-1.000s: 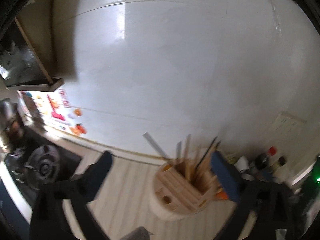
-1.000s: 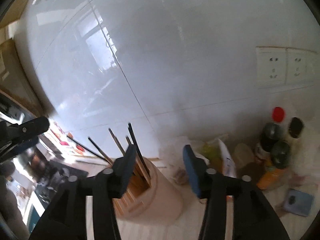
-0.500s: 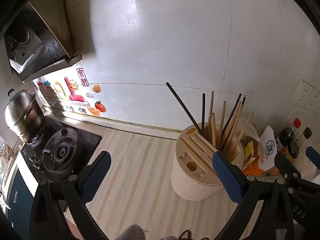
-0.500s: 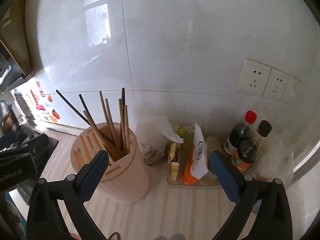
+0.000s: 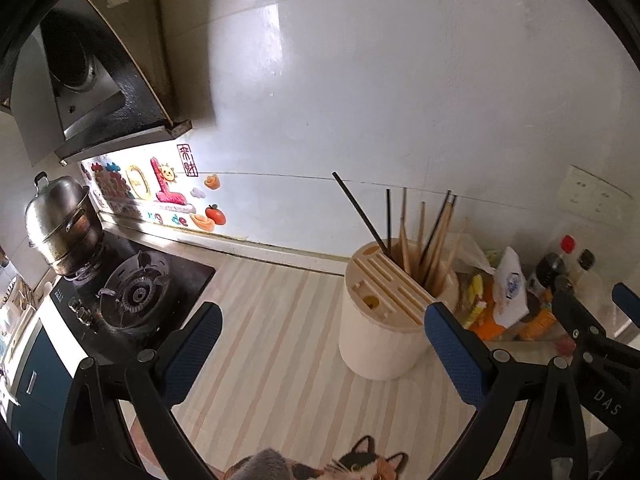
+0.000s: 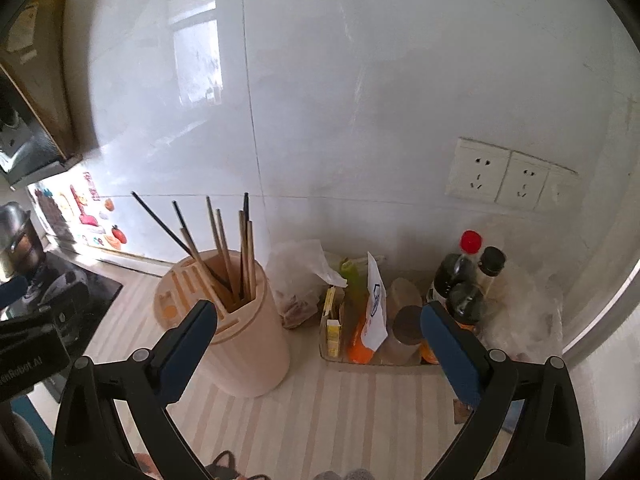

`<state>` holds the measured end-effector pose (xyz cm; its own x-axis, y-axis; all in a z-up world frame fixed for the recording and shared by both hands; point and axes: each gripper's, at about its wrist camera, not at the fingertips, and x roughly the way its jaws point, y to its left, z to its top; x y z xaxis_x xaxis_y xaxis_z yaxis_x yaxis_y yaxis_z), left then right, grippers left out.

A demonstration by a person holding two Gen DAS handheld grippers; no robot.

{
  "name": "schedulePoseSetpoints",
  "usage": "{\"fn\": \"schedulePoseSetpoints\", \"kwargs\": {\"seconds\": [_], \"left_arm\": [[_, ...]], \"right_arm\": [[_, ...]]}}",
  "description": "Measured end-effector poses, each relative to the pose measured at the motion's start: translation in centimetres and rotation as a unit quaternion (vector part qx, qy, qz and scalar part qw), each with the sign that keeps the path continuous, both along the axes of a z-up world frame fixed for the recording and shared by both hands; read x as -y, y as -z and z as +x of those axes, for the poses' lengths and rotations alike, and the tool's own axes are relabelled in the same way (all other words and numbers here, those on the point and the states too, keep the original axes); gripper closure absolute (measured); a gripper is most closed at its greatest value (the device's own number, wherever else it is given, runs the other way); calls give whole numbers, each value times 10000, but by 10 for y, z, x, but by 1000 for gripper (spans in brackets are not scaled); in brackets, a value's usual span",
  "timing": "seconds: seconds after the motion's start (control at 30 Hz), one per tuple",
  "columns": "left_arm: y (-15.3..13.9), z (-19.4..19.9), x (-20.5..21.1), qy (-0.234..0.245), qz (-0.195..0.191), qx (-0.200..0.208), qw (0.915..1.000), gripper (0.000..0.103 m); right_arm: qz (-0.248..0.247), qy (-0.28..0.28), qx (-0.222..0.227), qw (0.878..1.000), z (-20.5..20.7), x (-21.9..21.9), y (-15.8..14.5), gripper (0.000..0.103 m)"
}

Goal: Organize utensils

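Both my tools are spread wide and hold nothing; my left tool (image 5: pixel 322 354) hangs over the bare striped surface (image 5: pixel 272 320) between the stove (image 5: pixel 132 300) and the holder (image 5: pixel 384 320); my right tool (image 6: pixel 320 344) faces the gap between that holder and the tray of packets and bottles (image 6: pixel 372 336). The chopsticks (image 6: pixel 224 252), dark and wooden alike, already stand together in the open well of the holder, which sits toward the back edge of the surface, near the wall; one black stick leans far out to the stove side. I see no loose utensil lying on the surface in either view, so I judge the gathering mostly done; what may be left is straightening that leaning stick, or sorting dark from wooden. The knife slots in the holder's top look unfilled. A cat's head (image 5: pixel 360 460) shows at the near edge.
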<state>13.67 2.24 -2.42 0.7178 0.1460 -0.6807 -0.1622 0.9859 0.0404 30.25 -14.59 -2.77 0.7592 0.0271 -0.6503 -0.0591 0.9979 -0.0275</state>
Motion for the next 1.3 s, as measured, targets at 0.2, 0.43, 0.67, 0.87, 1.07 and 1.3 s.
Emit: {"fn": "schedulePoseSetpoints", "kwargs": {"seconds": [0.2,0.43,0.67,0.87,1.07,1.3], "left_arm": [[-31,-49,-4,289,-44,332,9990,0],[-55,-109,-19,597,-21,549,9967,0],[-60,-156,-39,806,-103,567,9951,0],[-63,-178,-49,798,-147,565,9951,0],[-66,-185,-52,741,-168,545,9956,0],[-71,-185,-47,713,-176,476,9962,0]], "right_arm": [[-51,48,236,9997,-57,-3,-32,0],[-110,329,409,9986,-137,-17,-69,0],[-86,703,601,9957,-206,-30,-94,0],[-128,824,681,9942,-245,-42,-105,0],[-184,768,661,9947,-255,-50,-111,0],[-196,700,577,9957,-249,-49,-115,0]]}}
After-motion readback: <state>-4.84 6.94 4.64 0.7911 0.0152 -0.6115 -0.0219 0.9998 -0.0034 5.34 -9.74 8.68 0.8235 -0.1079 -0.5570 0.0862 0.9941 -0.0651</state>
